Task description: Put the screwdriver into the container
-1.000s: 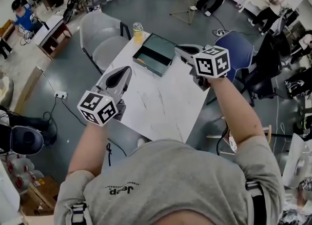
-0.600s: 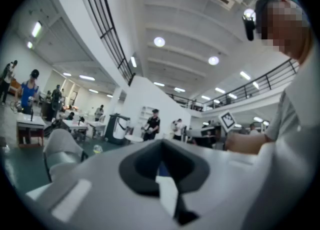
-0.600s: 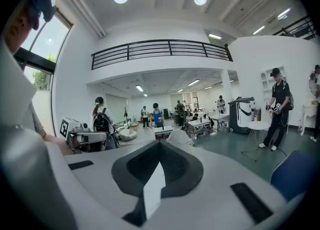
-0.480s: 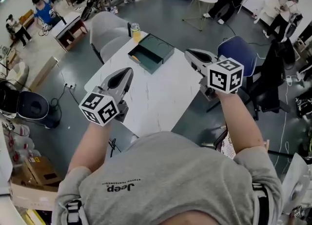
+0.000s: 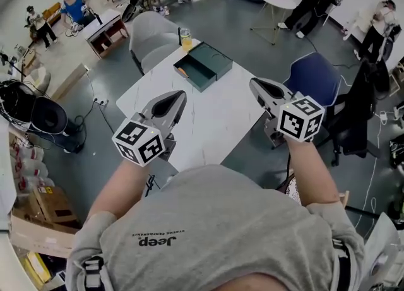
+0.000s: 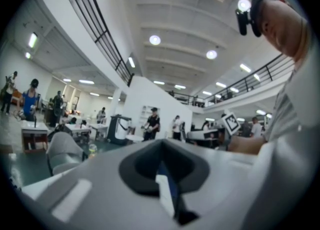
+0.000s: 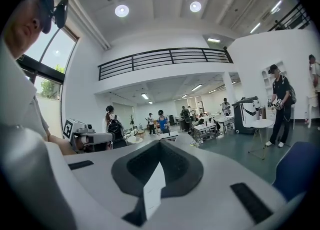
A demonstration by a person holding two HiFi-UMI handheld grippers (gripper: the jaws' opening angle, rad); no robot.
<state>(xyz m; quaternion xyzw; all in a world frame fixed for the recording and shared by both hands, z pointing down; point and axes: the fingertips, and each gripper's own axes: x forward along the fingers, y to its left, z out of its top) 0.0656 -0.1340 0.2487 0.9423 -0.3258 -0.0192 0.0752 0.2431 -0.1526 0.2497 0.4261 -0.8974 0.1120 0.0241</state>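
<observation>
- Hovering over the near left corner of the white surface [image 5: 214, 119], your left tongs [image 5: 176, 96] are clenched on nothing, their jaws pressed flat together.
- Your right tongs [image 5: 257, 85] are likewise clamped closed and empty. They hang off the surface's right edge, toward the blue chair [image 5: 312, 75].
- Between the two tips lies only bare surface, with nothing within reach of either.
- At the surface's far end sits the green container [image 5: 211, 62], open-topped and well apart from both tongs. It lies ahead of the left pair and ahead and to the left of the right pair.
- A small orange item, by the look of it the screwdriver [image 5: 182, 72], lies inside the container at its left end, close against the wall. It is too small here to read its long axis with confidence.
- Judged from that, the screwdriver already rests where the task wants it. Should it need another grip, your left tongs are the nearer pair, since they point roughly toward that end of the container.
- Beyond it, a jar of yellow liquid [image 5: 185, 38] stands at the far corner just beside the container, and a grey chair [image 5: 151, 31] sits behind.
</observation>
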